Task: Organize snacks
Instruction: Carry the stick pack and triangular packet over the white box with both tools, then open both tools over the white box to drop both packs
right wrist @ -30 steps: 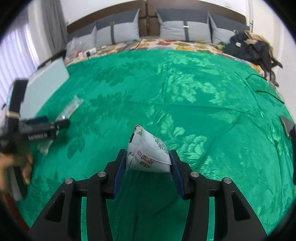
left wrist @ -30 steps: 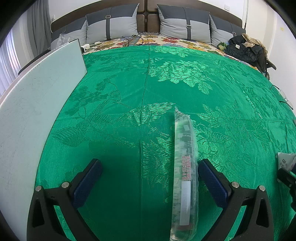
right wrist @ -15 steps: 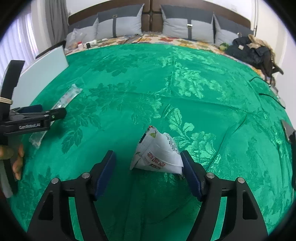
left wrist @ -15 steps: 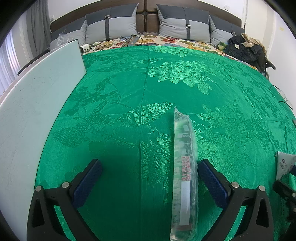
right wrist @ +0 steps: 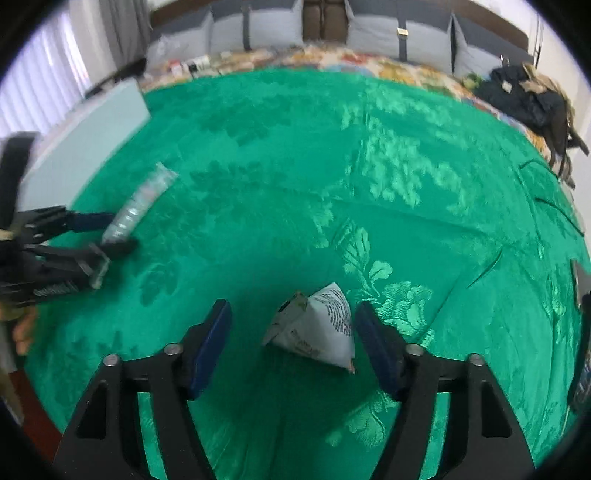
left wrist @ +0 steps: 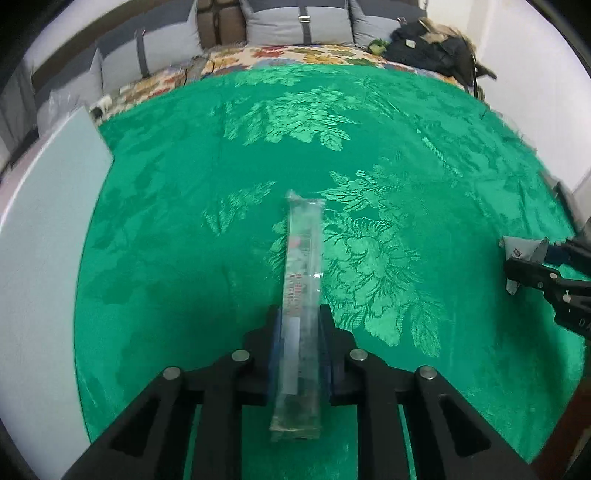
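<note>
Home bedroom, bed [left wrist: 369,155], pillows [left wrist: 295,22], headboard [right wrist: 321,18]

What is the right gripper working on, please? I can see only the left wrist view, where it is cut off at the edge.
Observer: A white, pyramid-shaped packet with black print sits on the green bedspread, between the right gripper's fingers.
Operator: Thank you. Is it gripped?
Observer: No. The fingers are closing, but a gap shows on each side of the packet.
</note>
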Available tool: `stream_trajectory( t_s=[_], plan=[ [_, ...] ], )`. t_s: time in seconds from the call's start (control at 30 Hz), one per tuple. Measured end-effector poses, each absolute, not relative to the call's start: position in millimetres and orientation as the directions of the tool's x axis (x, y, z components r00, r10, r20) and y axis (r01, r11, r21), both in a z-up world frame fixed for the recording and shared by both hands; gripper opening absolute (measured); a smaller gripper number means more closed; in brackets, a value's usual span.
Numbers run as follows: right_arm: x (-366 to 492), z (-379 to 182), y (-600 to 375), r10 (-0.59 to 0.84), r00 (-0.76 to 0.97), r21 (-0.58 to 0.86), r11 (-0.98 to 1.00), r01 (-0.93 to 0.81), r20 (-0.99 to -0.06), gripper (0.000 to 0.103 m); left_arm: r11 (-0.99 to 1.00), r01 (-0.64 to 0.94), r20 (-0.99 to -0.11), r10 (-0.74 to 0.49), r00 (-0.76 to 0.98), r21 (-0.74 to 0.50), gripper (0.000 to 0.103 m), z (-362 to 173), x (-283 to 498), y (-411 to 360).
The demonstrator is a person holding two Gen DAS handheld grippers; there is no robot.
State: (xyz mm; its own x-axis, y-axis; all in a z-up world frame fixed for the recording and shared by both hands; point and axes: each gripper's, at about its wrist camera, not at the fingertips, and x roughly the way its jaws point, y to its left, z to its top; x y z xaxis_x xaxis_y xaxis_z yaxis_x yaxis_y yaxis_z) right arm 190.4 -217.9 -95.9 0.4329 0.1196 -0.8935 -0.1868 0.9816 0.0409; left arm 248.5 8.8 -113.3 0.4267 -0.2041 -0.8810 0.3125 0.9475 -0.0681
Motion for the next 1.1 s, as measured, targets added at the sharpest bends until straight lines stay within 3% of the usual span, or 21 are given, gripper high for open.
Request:
stream_trajectory(
  t_s=[0.2, 0.43, 0.63, 0.77, 0.9, 0.93, 0.97, 1.0, 1.03, 1.1],
  plan=[
    [157, -54, -235, 0.212, 0.5, 0.158, 0.976, -0.149, -0.84, 0.043, 0.919, 0.222, -0.817, -0.392, 0.422, -0.326, 0.018, -89, 207, 50],
    [137, -18, -185, 0.324, 0.471, 0.227, 0.941, -0.251, -0.82, 0.043, 0.802, 0.123, -0.645, -0.551, 0.53, -0.584, 0.018, -13, 125, 127],
    [136, 35, -54, 0.524, 0.407, 0.298, 0.813, -0.499, -0.748, 0.043, 0.869, 0.03, -0.631, -0.382, 0.675, -0.494, 0.018, 54, 92, 230],
    [139, 57, 48, 0.639, 0.292, 0.364, 0.691, -0.625, -0.711, 0.044, 0.936, -0.114, -0.714, -0.172, 0.678, -0.334, 0.018, 47, 88, 297],
    [143, 53, 129, 0.662, 0.211, 0.384, 0.632, -0.673, -0.719, 0.048, 0.943, -0.248, -0.779, -0.017, 0.627, -0.221, 0.019, 18, 83, 346],
    [146, 51, 144, 0.663, 0.212, 0.386, 0.633, -0.671, -0.718, 0.048, 0.94, -0.278, -0.788, 0.016, 0.616, -0.198, 0.021, 12, 81, 356],
    [149, 46, 156, 0.669, 0.202, 0.404, 0.631, -0.662, -0.715, 0.059, 0.936, -0.295, -0.793, 0.031, 0.608, -0.189, 0.025, 7, 78, 361],
    [152, 41, 164, 0.677, 0.187, 0.429, 0.629, -0.648, -0.712, 0.067, 0.933, -0.309, -0.797, 0.041, 0.602, -0.185, 0.039, 4, 76, 366],
    [157, 35, 171, 0.68, 0.173, 0.452, 0.634, -0.627, -0.713, 0.067, 0.928, -0.327, -0.8, 0.055, 0.597, -0.18, 0.059, 2, 73, 370],
    [163, 30, 176, 0.674, 0.165, 0.468, 0.647, -0.602, -0.72, 0.067, 0.914, -0.369, -0.787, 0.101, 0.608, -0.168, 0.081, 3, 68, 373]
  ],
)
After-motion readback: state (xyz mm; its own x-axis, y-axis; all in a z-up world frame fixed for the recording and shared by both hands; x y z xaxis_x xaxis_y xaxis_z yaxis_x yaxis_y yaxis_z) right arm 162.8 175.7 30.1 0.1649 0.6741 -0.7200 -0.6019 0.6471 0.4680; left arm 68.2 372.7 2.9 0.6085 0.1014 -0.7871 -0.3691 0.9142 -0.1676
